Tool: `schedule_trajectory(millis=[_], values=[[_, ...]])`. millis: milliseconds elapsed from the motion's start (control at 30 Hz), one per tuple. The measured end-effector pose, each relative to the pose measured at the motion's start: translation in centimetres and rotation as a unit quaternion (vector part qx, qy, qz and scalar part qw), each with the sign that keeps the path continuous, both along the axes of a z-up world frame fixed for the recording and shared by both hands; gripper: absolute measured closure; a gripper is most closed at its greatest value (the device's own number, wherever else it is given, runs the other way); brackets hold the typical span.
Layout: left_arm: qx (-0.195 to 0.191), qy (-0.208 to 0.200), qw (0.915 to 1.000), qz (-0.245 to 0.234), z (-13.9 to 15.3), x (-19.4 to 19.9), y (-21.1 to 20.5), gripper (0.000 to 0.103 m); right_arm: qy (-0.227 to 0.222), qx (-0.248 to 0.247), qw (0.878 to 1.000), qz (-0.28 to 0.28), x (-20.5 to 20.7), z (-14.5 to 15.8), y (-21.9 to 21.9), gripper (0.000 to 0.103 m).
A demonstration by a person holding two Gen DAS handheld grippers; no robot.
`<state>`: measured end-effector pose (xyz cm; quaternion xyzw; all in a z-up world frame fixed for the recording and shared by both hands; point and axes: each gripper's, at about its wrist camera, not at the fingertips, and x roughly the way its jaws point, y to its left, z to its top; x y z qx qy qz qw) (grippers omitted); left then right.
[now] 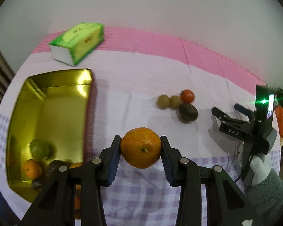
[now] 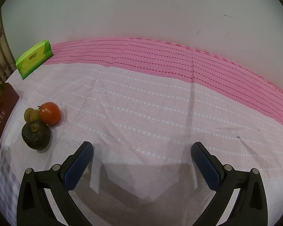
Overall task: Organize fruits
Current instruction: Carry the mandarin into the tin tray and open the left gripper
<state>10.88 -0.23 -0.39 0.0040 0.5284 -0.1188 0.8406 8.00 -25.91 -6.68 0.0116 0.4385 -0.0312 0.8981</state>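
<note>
One tin lettered TOFFEE, gripper marked DAS

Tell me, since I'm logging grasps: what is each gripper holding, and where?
Left gripper pinches the orange by its two sides. Right gripper is open, holding nothing.

On the cloth: two kiwis, one tomato, one dark avocado. One orange is gripped. One tin, one tissue pack.
</note>
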Motion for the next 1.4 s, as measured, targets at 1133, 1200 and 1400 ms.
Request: schedule_trajectory(millis=[1133, 1200, 1400], values=[[0.048, 0.040, 0.9899, 0.127, -2.5, -1.2, 13.5, 0.066, 0.000, 0.000, 1.000, 0.000, 0.0, 0.0, -0.1, 0.000], [0.044, 0.040, 0.9900, 0.127, -2.6, -1.1, 13.6, 0.066, 0.000, 0.000, 1.000, 0.000, 0.0, 0.0, -0.1, 0.000], [0.037, 0.041, 0.9906, 0.125, -2.6, -1.1, 13.8, 0.065, 0.000, 0.000, 1.000, 0.001, 0.1, 0.0, -0.1, 0.000]])
